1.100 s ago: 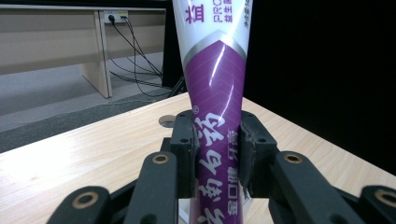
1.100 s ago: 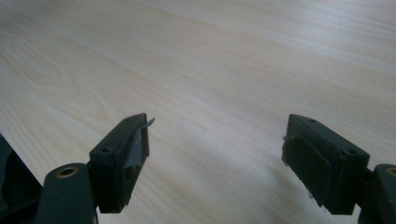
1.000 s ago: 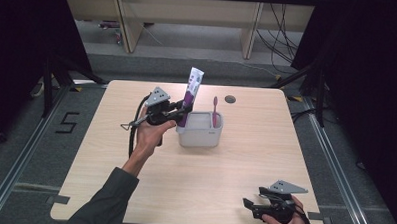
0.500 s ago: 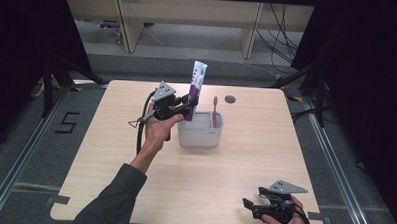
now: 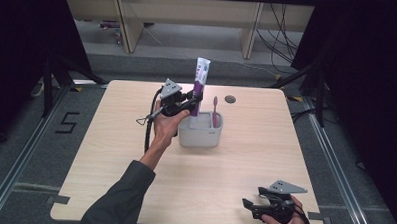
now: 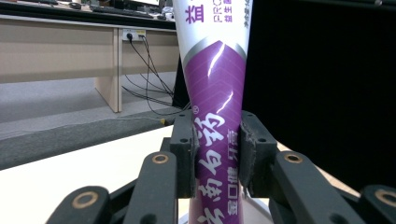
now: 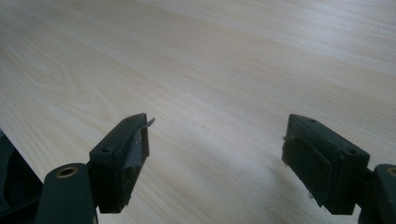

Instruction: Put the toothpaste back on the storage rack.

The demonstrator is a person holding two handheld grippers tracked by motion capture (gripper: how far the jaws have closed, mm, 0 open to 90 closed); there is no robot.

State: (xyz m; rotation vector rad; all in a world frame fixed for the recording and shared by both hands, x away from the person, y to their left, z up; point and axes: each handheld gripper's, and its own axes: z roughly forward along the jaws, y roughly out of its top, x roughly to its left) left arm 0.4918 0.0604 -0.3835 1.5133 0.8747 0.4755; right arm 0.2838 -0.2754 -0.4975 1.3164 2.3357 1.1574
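At the near table edge the right gripper [image 5: 257,206] rests idle, its jaws spread wide over bare wood and holding nothing. Farther in, the left gripper [image 5: 193,101] pinches a purple-and-white toothpaste tube [image 5: 200,84] upright, its lower end at or just inside the grey holder [image 5: 200,137], beside a pink toothbrush [image 5: 215,112] already standing there. Judged from this, the toothbrush is stowed; lowering and releasing the tube remain. The light wooden table [image 5: 110,139] bears a dark round grommet [image 5: 230,99]; beyond lie grey floor, desk legs and trailing cables.
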